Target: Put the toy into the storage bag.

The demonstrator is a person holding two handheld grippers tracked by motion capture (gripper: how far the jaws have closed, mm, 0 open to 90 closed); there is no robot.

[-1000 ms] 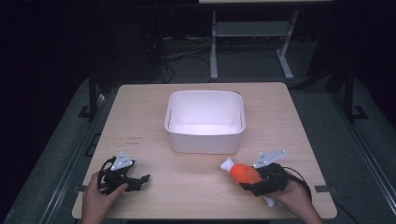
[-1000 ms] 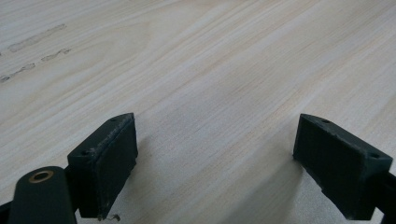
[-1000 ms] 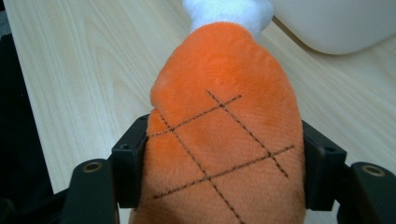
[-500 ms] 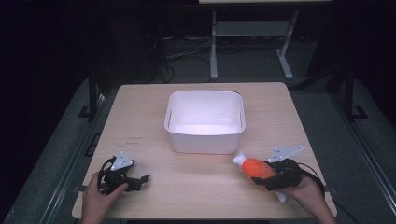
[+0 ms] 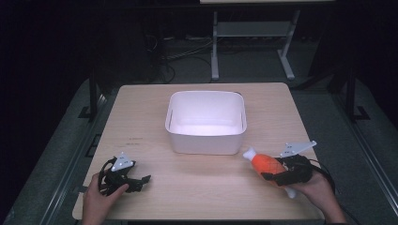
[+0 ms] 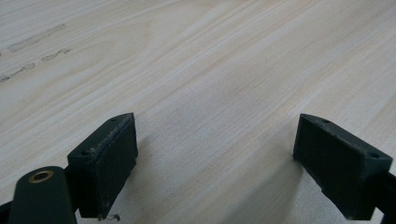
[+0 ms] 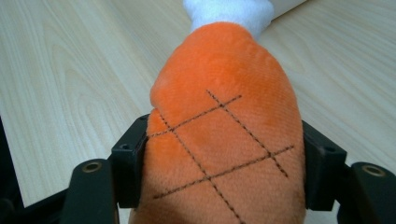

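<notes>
An orange plush toy (image 5: 265, 163) with a white tip and stitched criss-cross lines sits in my right gripper (image 5: 277, 174), near the table's front right. Close up in the right gripper view, both black pads (image 7: 130, 168) press into the plush toy's (image 7: 224, 135) sides, so that gripper is shut on it. The toy's white end points toward a white plastic bin (image 5: 206, 123) standing mid-table with nothing inside. My left gripper (image 5: 141, 180) rests at the front left, held by a hand. Its jaws stand wide apart over bare wood, as its pads (image 6: 105, 161) show in the left gripper view.
The light wooden table (image 5: 141, 108) has faint pencil marks (image 5: 135, 140) left of the bin. Dark floor, cables and a metal stand (image 5: 253, 33) lie beyond the far edge. The person's hands come in from the near edge.
My right gripper has carried the orange toy to the right along the front of the table, away from the bin's front right corner. The left gripper has stayed put.
</notes>
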